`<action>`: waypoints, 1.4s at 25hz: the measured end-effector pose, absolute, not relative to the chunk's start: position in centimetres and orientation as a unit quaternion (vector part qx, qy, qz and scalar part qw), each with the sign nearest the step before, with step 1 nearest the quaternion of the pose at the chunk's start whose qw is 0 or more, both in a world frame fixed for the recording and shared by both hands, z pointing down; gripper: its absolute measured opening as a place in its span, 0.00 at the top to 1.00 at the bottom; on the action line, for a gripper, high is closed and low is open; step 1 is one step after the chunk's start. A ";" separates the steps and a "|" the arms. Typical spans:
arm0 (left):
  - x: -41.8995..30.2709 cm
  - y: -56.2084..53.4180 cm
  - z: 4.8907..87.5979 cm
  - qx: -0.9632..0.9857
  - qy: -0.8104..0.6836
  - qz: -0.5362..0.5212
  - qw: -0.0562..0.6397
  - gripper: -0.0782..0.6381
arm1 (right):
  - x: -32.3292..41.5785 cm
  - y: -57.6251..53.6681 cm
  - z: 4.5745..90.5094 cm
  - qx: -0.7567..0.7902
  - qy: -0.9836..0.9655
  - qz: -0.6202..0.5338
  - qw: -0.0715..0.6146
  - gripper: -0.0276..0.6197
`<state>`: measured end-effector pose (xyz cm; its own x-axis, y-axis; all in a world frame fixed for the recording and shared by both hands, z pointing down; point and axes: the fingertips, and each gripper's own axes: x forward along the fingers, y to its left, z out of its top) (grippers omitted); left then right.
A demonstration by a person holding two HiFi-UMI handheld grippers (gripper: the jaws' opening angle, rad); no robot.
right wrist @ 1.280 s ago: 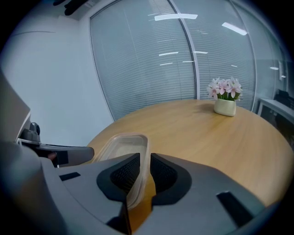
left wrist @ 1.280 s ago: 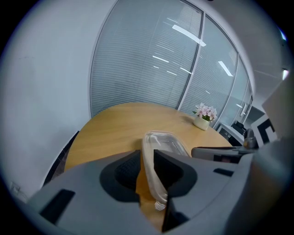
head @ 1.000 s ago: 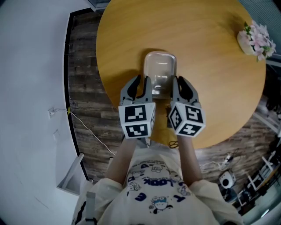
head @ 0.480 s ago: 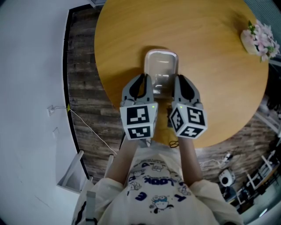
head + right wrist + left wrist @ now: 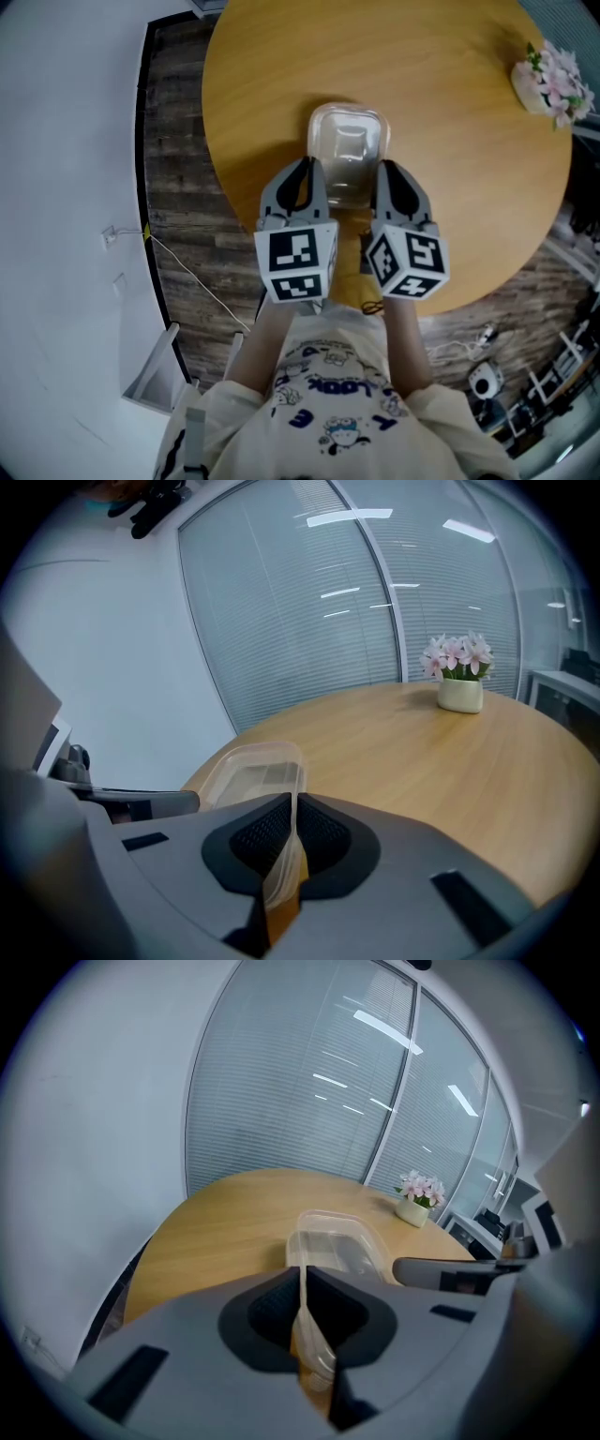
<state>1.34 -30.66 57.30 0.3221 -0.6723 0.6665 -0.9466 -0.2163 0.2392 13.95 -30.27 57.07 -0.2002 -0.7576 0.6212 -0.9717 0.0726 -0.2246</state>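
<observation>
A clear plastic container [image 5: 348, 159] is held above the near part of the round wooden table [image 5: 441, 141], between both grippers. My left gripper [image 5: 302, 187] is shut on the container's left rim [image 5: 305, 1312]. My right gripper [image 5: 389, 187] is shut on its right rim [image 5: 286, 855]. The container [image 5: 330, 1246] looks empty in the left gripper view, and in the right gripper view the container [image 5: 248, 775] slopes up away from the jaws. Each gripper's marker cube faces the head camera.
A small white pot of pink flowers [image 5: 551, 86] stands at the table's far right, the flower pot [image 5: 459, 679] well beyond the container. Glass walls with blinds [image 5: 309, 1091] ring the table. Dark wood floor [image 5: 178, 187] and a cable lie left of the table.
Both grippers have closed from loosely around the container's rims to pinching them tight. The container has lifted slightly and tilted, shifting a little away from the person.
</observation>
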 end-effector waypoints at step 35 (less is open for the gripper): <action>1.1 -32.0 37.2 0.820 -0.545 0.072 0.163 0.86 | 13.7 -30.8 36.8 0.662 -0.735 0.139 0.049 0.92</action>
